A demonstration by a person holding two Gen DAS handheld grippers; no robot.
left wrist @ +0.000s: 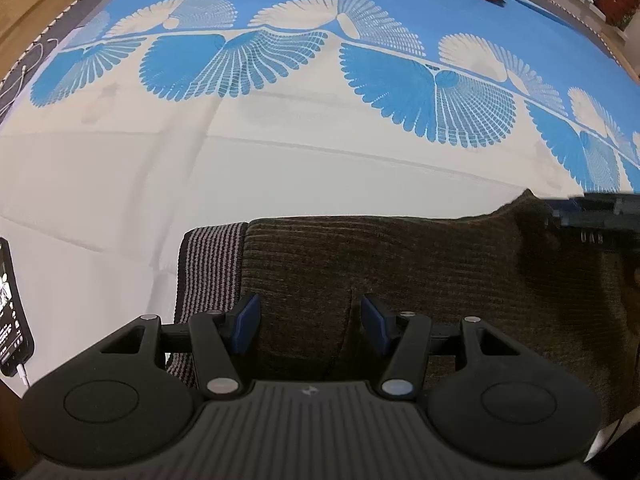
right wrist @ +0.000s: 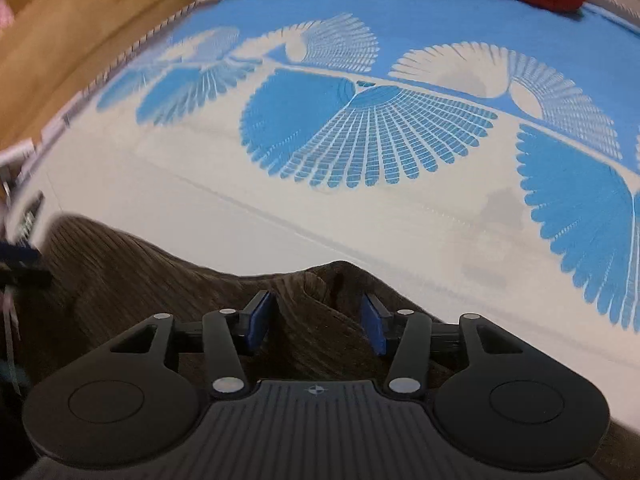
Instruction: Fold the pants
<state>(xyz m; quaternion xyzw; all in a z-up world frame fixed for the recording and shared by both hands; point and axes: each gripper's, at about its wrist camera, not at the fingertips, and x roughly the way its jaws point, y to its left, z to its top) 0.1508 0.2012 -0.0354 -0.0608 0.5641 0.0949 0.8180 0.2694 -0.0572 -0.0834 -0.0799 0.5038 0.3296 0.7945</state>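
the brown ribbed pants [left wrist: 400, 272] lie bunched on the bed [left wrist: 120, 184], striped waistband [left wrist: 210, 268] leftmost. both hand-held grippers, left [left wrist: 310, 324] and right [right wrist: 316, 322], gape open over them. white sheet spreads beyond.

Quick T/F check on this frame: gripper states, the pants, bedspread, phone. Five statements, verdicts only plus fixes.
1. The left gripper has its blue pads apart over the dark brown ribbed pants. True.
2. The right gripper is clamped shut on the fabric. False: its pads stand apart, with a raised fold of the pants between them.
3. The pants have a grey and black striped waistband at their left end in the left wrist view. True.
4. The blue and cream fan-patterned bedspread is plain white all over. False: it carries blue fan motifs.
5. The black smartphone lies on the pants. False: it lies apart, at the far left edge.
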